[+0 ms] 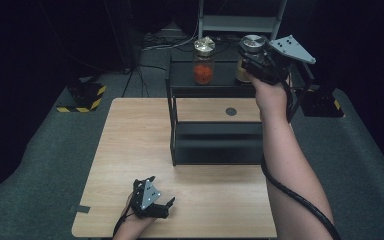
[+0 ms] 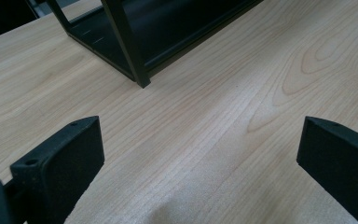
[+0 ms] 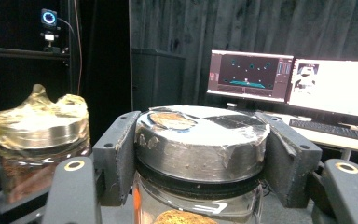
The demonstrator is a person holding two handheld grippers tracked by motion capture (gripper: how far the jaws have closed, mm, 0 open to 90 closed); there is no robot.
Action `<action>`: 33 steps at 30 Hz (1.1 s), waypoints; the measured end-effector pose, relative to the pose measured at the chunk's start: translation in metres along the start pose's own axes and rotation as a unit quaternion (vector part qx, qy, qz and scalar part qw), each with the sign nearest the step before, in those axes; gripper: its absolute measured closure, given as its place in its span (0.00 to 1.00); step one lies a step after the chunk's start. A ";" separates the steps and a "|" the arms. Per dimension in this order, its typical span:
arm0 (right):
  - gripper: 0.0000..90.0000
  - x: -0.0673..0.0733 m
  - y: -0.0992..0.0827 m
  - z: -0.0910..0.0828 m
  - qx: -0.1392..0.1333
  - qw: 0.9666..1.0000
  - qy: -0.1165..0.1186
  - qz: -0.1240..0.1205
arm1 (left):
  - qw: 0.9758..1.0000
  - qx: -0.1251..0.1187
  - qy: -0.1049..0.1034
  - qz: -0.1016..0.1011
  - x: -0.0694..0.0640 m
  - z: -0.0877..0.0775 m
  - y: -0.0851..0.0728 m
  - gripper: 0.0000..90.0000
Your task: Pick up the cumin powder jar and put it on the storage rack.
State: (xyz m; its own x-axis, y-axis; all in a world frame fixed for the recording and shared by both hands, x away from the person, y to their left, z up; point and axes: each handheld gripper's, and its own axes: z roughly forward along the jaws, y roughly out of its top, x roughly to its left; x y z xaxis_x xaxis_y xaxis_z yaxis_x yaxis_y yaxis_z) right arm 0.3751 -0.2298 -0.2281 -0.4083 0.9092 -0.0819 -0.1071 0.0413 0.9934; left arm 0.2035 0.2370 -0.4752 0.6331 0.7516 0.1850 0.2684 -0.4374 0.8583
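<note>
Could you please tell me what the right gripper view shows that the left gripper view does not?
Right gripper view alone: the right gripper shut on a jar's silver lid, a second jar beside it, and lit monitors behind. Left gripper view alone: the left gripper open over the bare wooden table, near the black shelf's corner post. Both: two black jaws rising from below.

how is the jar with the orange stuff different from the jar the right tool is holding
The orange-filled jar stands free on the shelf's top, touched by nothing; the held jar is clamped at its lid by the right tool. The free jar's contents are bright orange; the held one's look yellowish-brown. The free jar's lid covering is crumpled and peaked; the held jar's lies flat. Both are clear, upright and capped with round metal lids under film or tape.
</note>
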 end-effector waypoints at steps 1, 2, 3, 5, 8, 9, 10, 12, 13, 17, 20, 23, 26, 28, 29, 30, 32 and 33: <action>0.38 0.001 -0.001 0.001 0.001 1.000 -0.003 0.000 | 1.000 0.000 0.000 0.000 0.000 0.000 0.000 0.01; 0.38 0.002 -0.001 0.003 0.002 1.000 -0.005 -0.001 | 1.000 -0.001 -0.001 0.000 0.000 0.000 0.000 0.01; 0.38 0.002 -0.002 0.005 0.003 1.000 -0.007 0.000 | 1.000 -0.001 -0.001 -0.001 0.000 0.000 0.000 0.01; 0.38 0.002 -0.002 0.007 0.007 1.000 -0.008 0.000 | 1.000 -0.003 -0.002 -0.001 0.001 0.000 -0.001 0.01; 0.38 0.002 -0.005 0.009 0.008 1.000 -0.010 0.006 | 1.000 -0.004 -0.003 -0.002 0.001 -0.001 -0.001 0.01; 0.38 0.002 -0.006 0.009 0.009 1.000 -0.011 0.008 | 1.000 -0.004 -0.003 -0.002 0.001 -0.001 -0.001 0.01; 0.38 0.003 -0.006 0.010 0.009 1.000 -0.014 0.007 | 1.000 -0.004 -0.003 -0.001 0.001 -0.001 -0.002 0.01; 0.38 0.003 -0.007 0.010 0.011 1.000 -0.013 0.011 | 1.000 -0.005 -0.003 -0.001 0.001 -0.001 -0.002 0.01; 0.38 0.002 -0.008 0.011 0.011 1.000 -0.013 0.010 | 1.000 -0.005 -0.002 0.000 0.001 -0.001 -0.002 0.01; 0.38 0.002 -0.010 0.011 0.012 1.000 -0.011 0.010 | 1.000 -0.005 -0.002 -0.001 0.001 -0.001 -0.002 0.01; 0.38 0.002 -0.011 0.012 0.013 1.000 -0.009 0.012 | 1.000 -0.006 -0.002 -0.001 0.001 -0.001 -0.002 0.01; 0.38 0.003 -0.012 0.012 0.012 1.000 -0.010 0.010 | 1.000 -0.007 -0.002 -0.001 0.001 -0.001 -0.002 0.01; 0.38 0.003 -0.013 0.012 0.011 1.000 -0.010 0.011 | 1.000 -0.007 -0.002 0.000 0.001 -0.001 -0.003 0.01; 0.38 0.003 -0.013 0.012 0.011 1.000 -0.011 0.010 | 1.000 -0.007 -0.002 0.000 0.000 -0.001 -0.003 0.01; 0.37 0.003 -0.014 0.012 0.009 1.000 -0.012 0.010 | 1.000 -0.007 -0.002 0.000 0.001 -0.001 -0.003 0.01; 0.37 0.004 -0.014 0.012 0.008 1.000 -0.014 0.007 | 1.000 -0.007 -0.002 -0.001 0.001 -0.001 -0.003 0.01; 0.37 0.003 -0.015 0.012 0.008 1.000 -0.013 0.005 | 1.000 -0.007 -0.002 -0.001 0.001 -0.001 -0.003 0.01; 0.37 0.003 -0.015 0.012 0.008 1.000 -0.013 0.004 | 1.000 -0.008 -0.002 -0.001 0.001 -0.001 -0.003 0.01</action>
State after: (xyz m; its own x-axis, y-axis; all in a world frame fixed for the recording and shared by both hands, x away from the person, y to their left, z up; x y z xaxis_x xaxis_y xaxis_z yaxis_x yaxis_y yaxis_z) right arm 0.3865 -0.2229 -0.2419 -0.3862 0.9196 -0.0714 -0.0895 0.0396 0.9952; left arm 0.2023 0.2395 -0.4769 0.6359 0.7502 0.1814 0.2583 -0.4284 0.8659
